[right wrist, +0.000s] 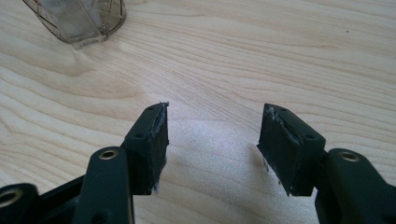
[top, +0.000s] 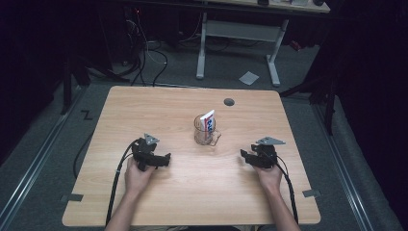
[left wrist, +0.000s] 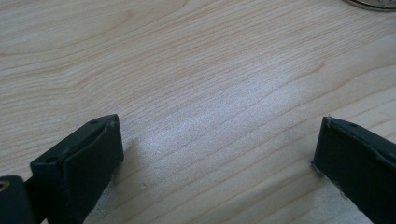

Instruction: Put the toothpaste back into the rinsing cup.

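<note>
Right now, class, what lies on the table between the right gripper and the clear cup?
Nothing: the high view shows bare wood between the right gripper and the clear cup holding a tube.

1. Left forearm and left hand (top: 137, 175): enter at lower left of centre in the high view, hand wrapped round the gripper body.
2. Left gripper (top: 166, 160): jaws wide apart, nothing between them.
3. Right hand (top: 269, 177): lower right of centre.
4. Right gripper (top: 244, 156): jaws parted, gap bare.
</note>
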A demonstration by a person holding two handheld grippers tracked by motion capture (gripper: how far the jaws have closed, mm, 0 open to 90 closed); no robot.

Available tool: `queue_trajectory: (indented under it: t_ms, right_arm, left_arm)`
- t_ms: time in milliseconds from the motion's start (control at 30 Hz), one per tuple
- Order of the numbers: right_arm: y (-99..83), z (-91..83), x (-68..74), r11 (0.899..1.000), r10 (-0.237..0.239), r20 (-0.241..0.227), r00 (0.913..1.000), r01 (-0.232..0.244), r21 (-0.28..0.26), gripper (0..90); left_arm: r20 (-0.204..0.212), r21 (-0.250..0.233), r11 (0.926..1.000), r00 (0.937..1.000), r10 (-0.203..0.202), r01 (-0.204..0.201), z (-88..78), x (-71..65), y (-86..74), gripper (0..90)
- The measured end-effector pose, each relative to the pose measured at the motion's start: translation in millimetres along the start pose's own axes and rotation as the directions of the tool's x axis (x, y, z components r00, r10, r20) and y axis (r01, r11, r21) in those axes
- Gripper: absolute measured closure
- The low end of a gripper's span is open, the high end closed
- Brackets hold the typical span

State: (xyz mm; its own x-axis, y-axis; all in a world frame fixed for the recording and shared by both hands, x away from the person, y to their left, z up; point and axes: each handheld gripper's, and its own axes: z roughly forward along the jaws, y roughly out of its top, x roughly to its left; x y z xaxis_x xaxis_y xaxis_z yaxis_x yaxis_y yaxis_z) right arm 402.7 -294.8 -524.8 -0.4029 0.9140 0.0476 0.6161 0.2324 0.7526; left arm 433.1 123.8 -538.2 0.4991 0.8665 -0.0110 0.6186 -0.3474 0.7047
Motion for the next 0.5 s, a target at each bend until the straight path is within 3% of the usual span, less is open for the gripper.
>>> queue_trajectory:
  t_ms: [500]
  right_arm:
    - [-2.5,6.5,3.9,0.999,-0.029,0.027,0.9992,0.028,0.032,41.9]
  left_arm:
    - [0.000,0.000,1.0000,1.0000,0.001,-0.001,0.0,0.0,0.0,1.6]
